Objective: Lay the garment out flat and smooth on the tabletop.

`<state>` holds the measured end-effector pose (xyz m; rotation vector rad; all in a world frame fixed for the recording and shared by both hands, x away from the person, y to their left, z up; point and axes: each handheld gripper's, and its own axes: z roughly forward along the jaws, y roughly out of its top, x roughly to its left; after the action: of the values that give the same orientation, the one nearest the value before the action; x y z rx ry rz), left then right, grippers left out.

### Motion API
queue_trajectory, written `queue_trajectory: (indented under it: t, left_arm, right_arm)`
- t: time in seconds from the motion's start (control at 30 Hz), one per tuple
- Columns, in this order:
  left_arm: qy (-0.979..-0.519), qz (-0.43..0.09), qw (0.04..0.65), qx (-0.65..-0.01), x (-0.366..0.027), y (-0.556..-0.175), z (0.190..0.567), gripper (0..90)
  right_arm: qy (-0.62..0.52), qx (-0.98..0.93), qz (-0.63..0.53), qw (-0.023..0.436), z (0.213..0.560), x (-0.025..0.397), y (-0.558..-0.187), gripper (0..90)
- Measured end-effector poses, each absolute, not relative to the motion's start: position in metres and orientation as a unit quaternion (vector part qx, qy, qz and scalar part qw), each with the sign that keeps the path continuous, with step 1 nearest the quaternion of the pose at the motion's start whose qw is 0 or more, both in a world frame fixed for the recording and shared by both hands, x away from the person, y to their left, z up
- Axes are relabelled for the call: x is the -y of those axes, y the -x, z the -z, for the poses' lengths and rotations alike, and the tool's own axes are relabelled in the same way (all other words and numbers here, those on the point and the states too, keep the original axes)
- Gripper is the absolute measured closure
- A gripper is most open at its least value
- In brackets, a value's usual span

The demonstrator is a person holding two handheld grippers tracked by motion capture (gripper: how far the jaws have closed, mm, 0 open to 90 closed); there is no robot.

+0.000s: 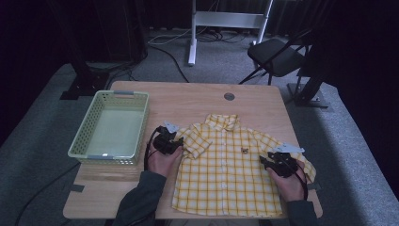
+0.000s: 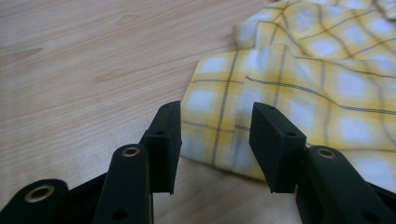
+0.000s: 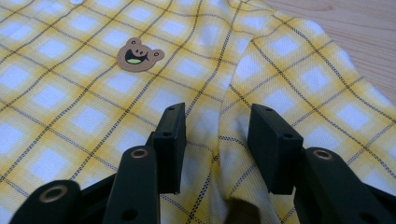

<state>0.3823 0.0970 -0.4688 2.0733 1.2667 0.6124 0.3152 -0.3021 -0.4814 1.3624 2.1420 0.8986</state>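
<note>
shirt (image 1: 226,165), one, lay flat near tabletop's front edge, hem partly cut off. left gripper (image 2: 215,140) and right gripper (image 3: 215,142) both gaped, holding nothing, over sleeves.

The room was dim, with dark curtains behind. A grey carpeted floor (image 1: 42,141) carried loose cables, a black folding chair (image 1: 277,56) and a white stand (image 1: 226,21) beyond the wooden tabletop (image 1: 197,96).

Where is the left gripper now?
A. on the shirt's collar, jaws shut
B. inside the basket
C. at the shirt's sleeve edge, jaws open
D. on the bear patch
C: the left gripper has open jaws at the sleeve hem of the shirt.
</note>
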Motion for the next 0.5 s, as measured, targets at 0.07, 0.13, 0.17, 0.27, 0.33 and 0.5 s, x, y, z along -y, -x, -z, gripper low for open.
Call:
queue_trajectory:
  t: [0.07,0.13,0.17,0.27,0.33,0.5]
  left_arm:
    - [-0.789,-0.230,0.304,-0.482,-0.0953,-0.3865,0.4722,54.4]
    - [-0.793,-0.226,0.300,-0.480,-0.0948,-0.3875,0.4746,56.6]
    - [-0.793,-0.225,0.302,-0.479,-0.0949,-0.3873,0.4748,57.5]
    - [-0.797,-0.221,0.298,-0.477,-0.0950,-0.3863,0.4735,65.4]
    - [-0.797,-0.223,0.294,-0.478,-0.0951,-0.3845,0.4730,69.0]
    - [-0.797,-0.227,0.285,-0.482,-0.0965,-0.3794,0.4719,73.3]
  right_arm:
    - [-0.492,-0.776,-0.327,0.221,0.4815,0.3030,-0.3154,56.4]
    - [-0.493,-0.775,-0.330,0.219,0.4820,0.3039,-0.3155,56.3]
    - [-0.493,-0.775,-0.331,0.218,0.4821,0.3044,-0.3156,56.3]
    - [-0.494,-0.774,-0.333,0.216,0.4825,0.3053,-0.3159,56.2]
    - [-0.494,-0.773,-0.335,0.216,0.4828,0.3056,-0.3156,56.2]
    - [-0.493,-0.771,-0.341,0.216,0.4840,0.3070,-0.3149,56.3]
